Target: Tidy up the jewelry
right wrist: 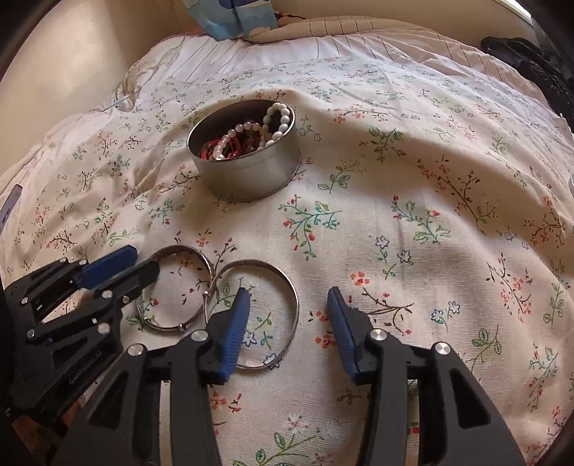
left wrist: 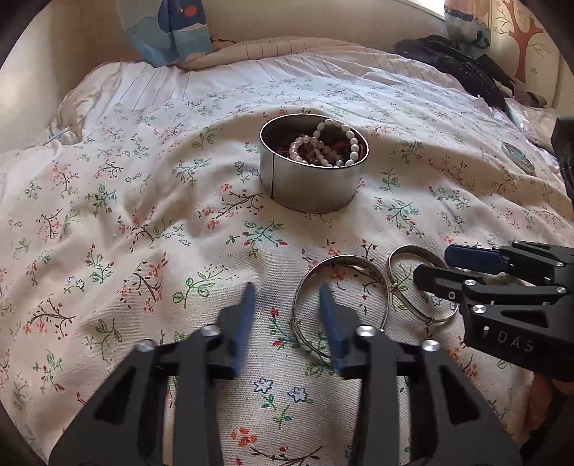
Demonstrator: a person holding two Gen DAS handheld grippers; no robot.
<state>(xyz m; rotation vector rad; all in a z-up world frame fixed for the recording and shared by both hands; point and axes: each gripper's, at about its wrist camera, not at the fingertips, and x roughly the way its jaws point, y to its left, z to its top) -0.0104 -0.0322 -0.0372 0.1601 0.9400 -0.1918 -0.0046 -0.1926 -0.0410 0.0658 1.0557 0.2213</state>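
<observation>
Two silver bangles lie side by side and touching on the floral bedspread, the left bangle (left wrist: 344, 258) (right wrist: 179, 248) and the right bangle (left wrist: 405, 248) (right wrist: 272, 266). Beyond them stands a round metal tin (left wrist: 308, 186) (right wrist: 251, 175) holding white and pink bead bracelets and red cords. My left gripper (left wrist: 287, 292) (right wrist: 143, 260) is open with nothing between its fingers; its right finger hangs over the left bangle. My right gripper (right wrist: 288, 292) (left wrist: 432, 265) is open too, with nothing between its fingers; its left finger is over the right bangle. Neither bangle is gripped.
The floral bedspread (left wrist: 143, 215) is soft and creased. A small round lid (left wrist: 518, 156) lies at the right. Dark clothing (left wrist: 462, 64) is heaped at the back right, a blue printed cushion (left wrist: 168, 32) at the back, against the wall.
</observation>
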